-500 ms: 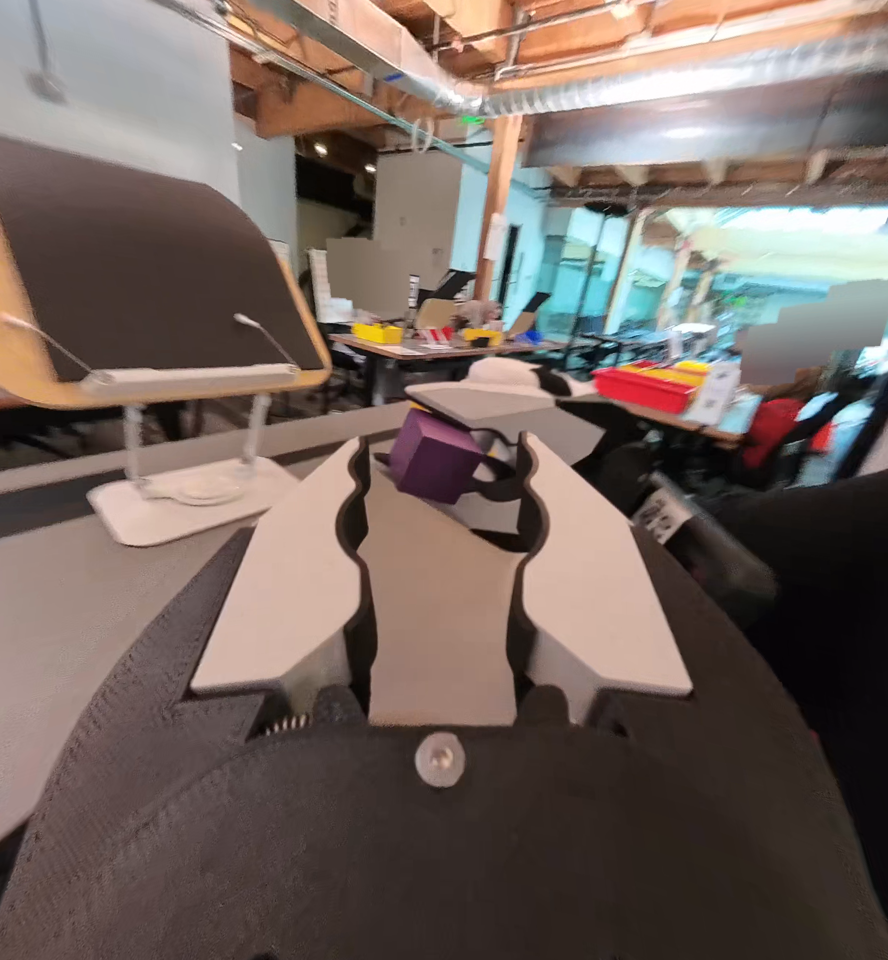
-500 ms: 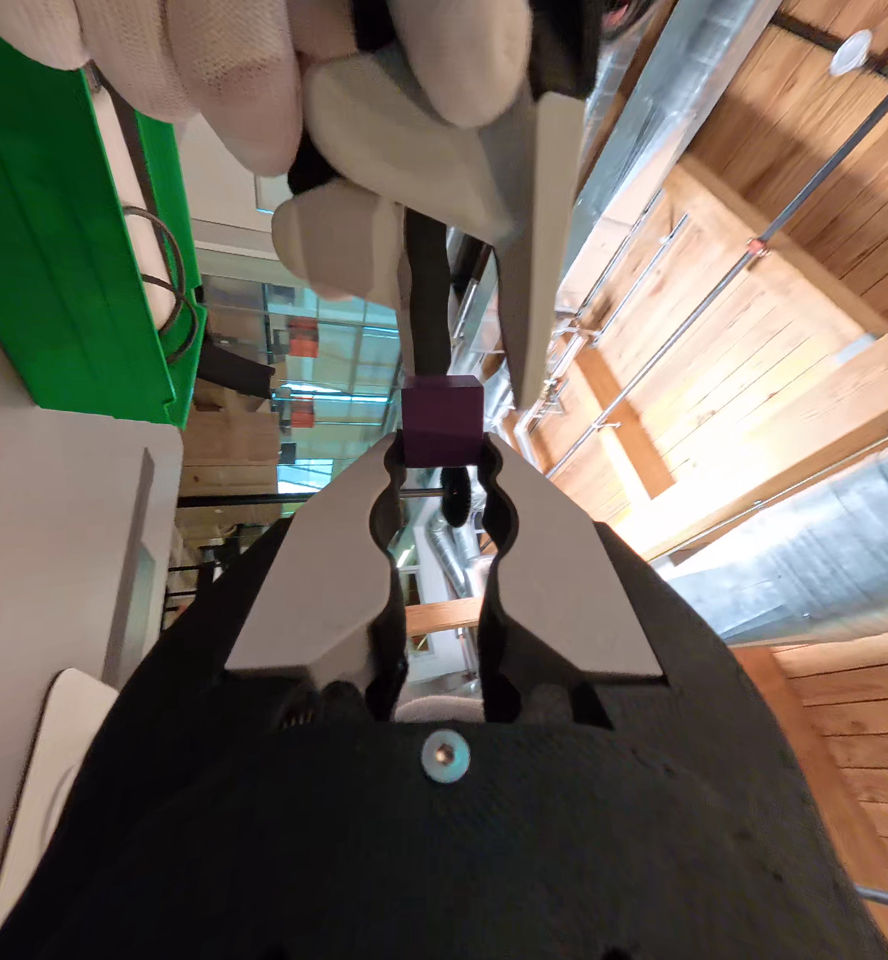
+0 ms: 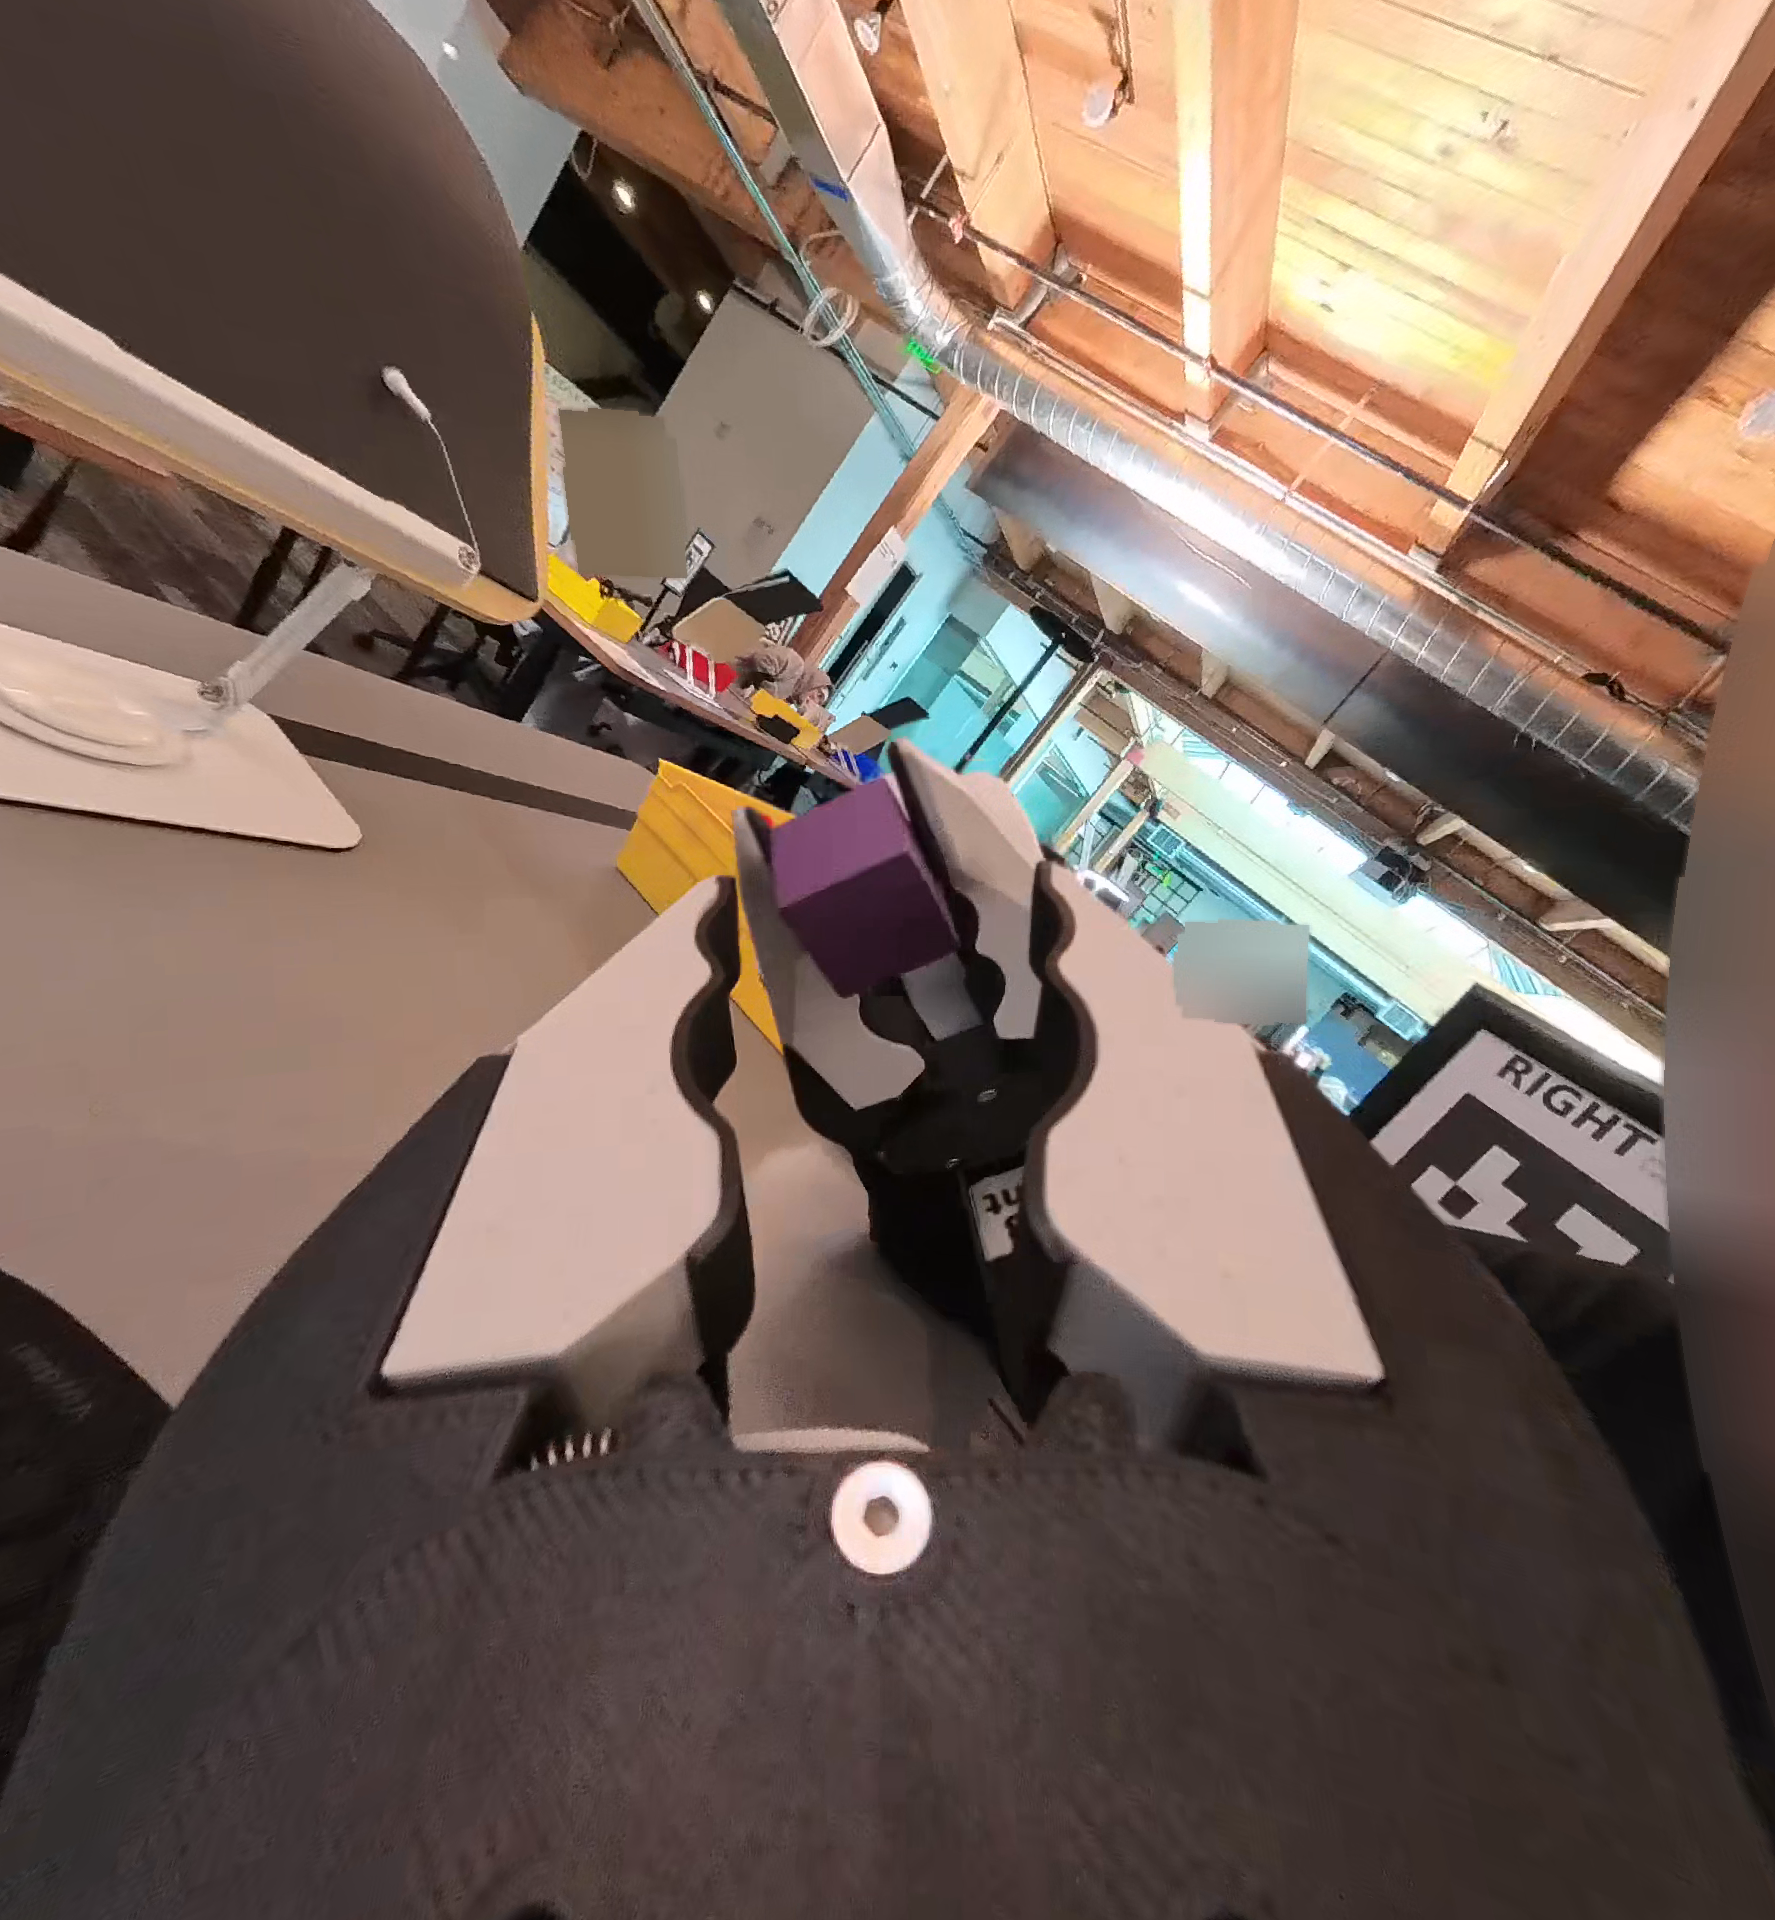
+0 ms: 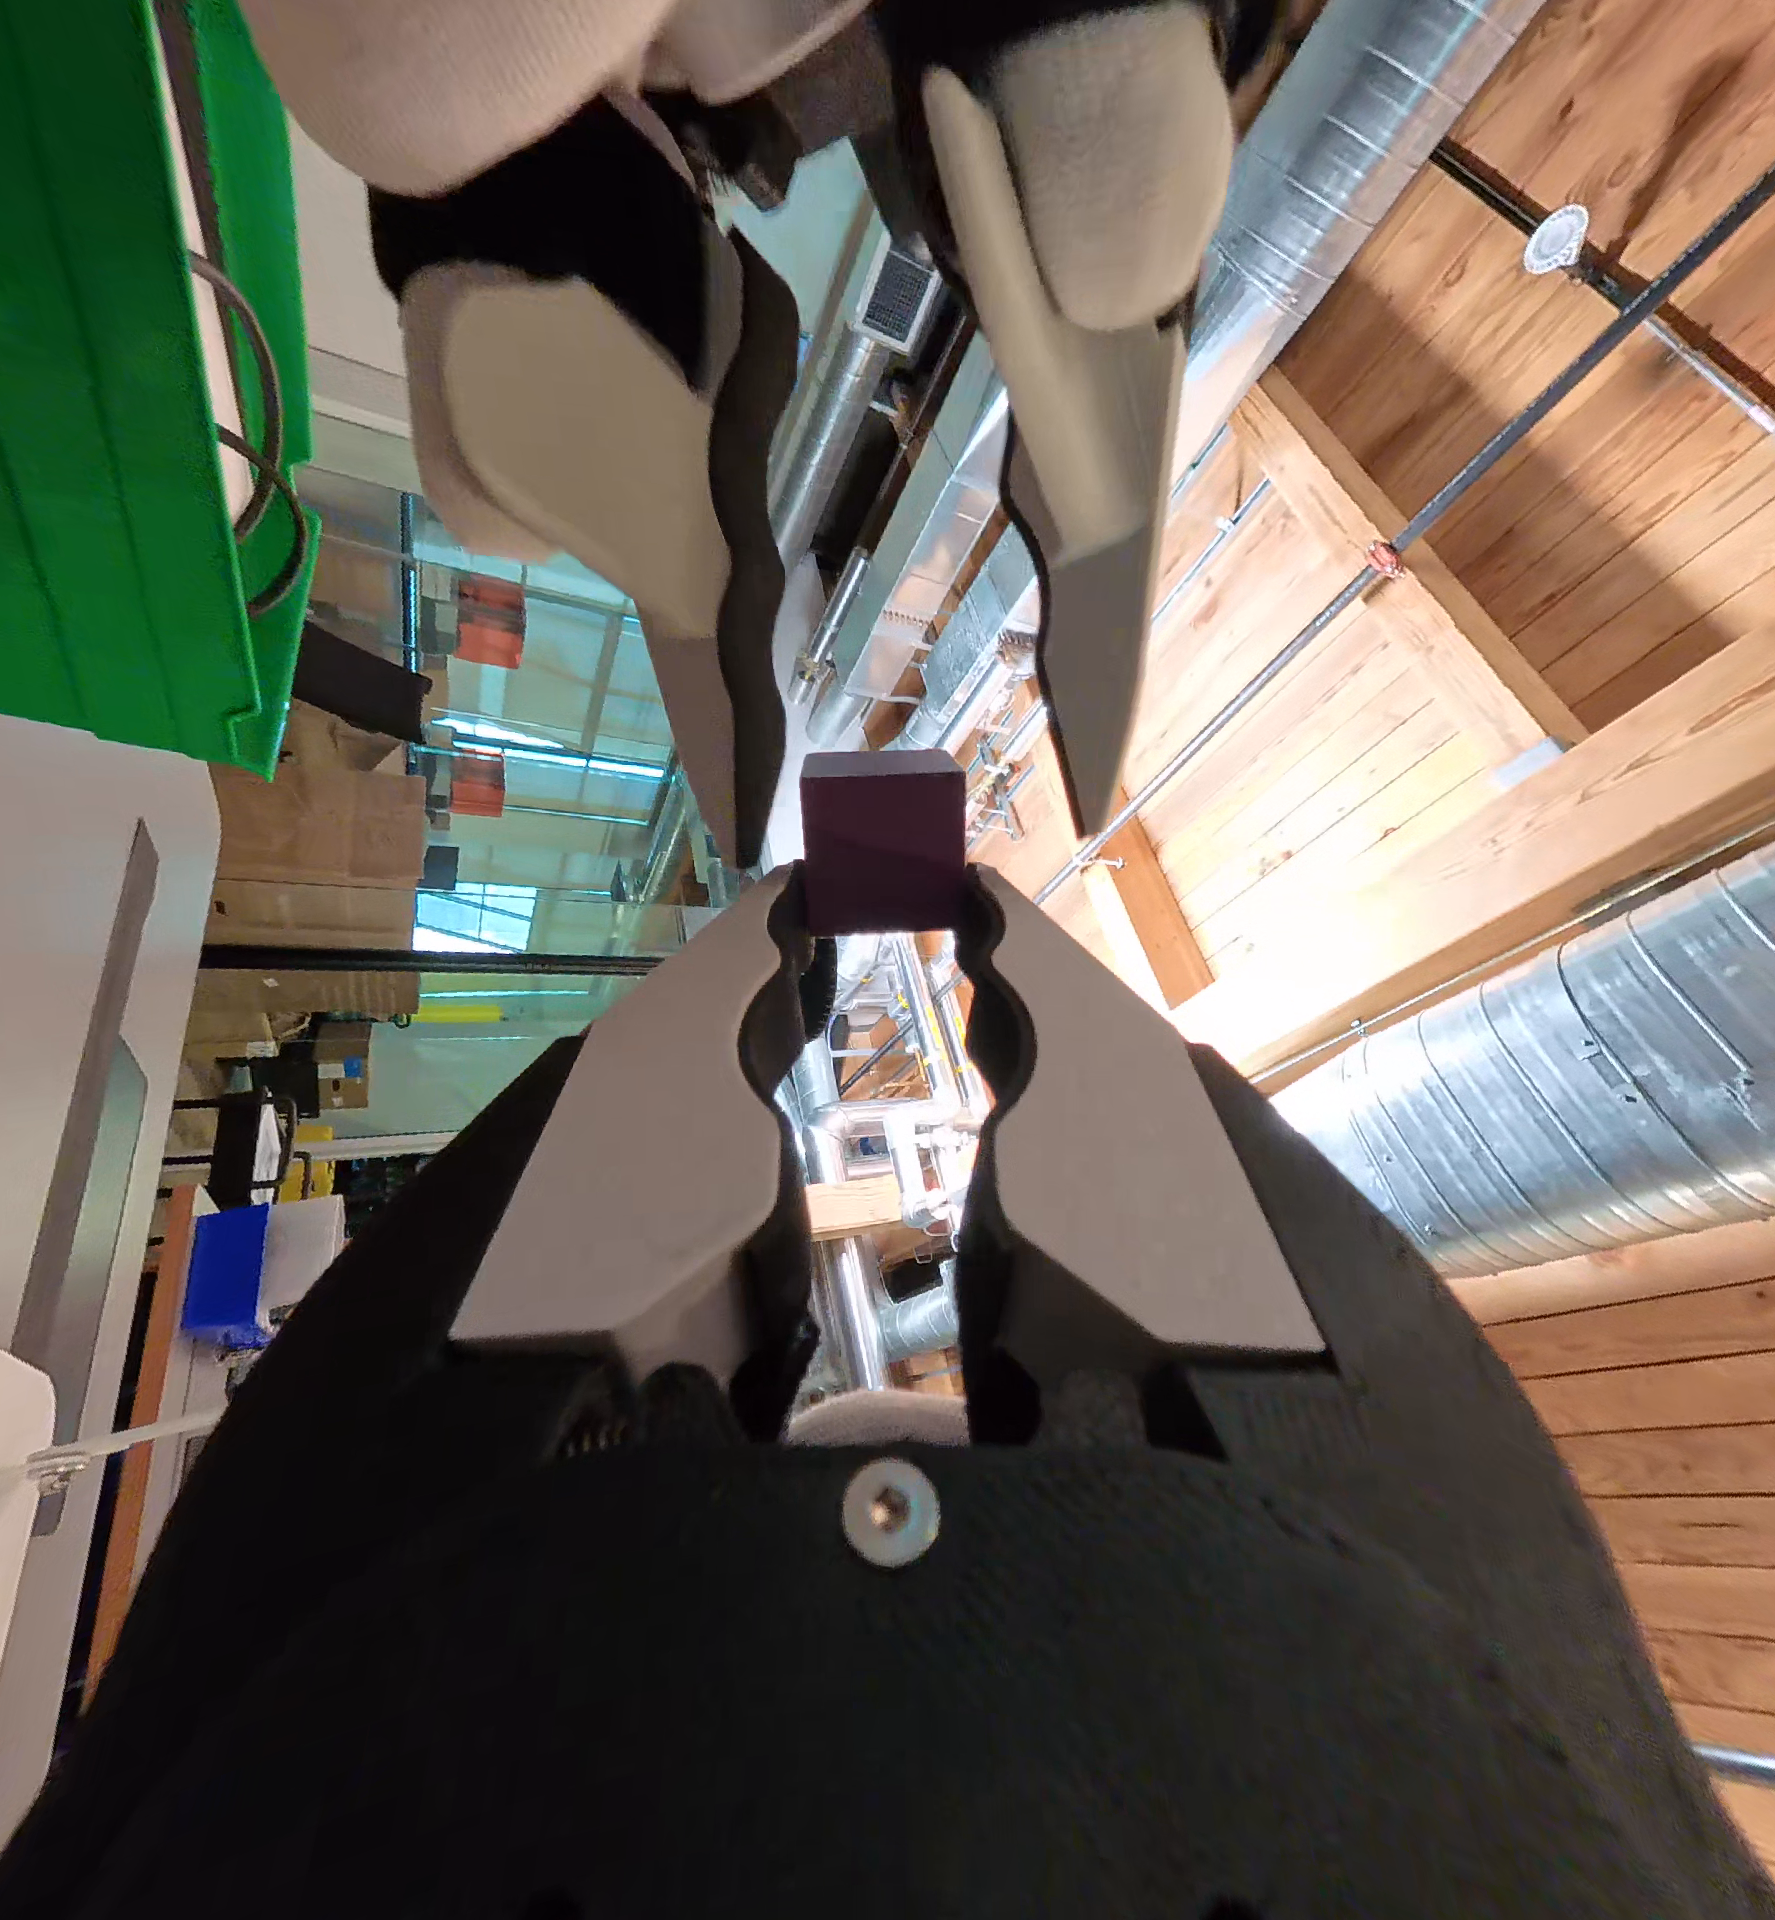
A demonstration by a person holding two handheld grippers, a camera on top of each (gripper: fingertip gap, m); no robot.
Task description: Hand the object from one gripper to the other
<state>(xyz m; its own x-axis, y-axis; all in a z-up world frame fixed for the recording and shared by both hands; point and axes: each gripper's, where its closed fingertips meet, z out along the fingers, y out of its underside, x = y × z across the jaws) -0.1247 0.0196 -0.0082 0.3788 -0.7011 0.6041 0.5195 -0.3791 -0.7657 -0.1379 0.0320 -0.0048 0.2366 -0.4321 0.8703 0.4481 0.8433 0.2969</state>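
Purple cube (image 4: 883, 842) is pinched at the very tips of the right tongs (image 4: 883, 894), held in the air. Left tongs (image 3: 888, 904) are spread wide, straddling it, untouched. Shallow tip grip: a bump during closing could twist it free.

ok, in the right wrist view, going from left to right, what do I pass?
green bin → left gripper, open, tips either side of the cube's far end → purple cube, in the right gripper → wooden ceiling
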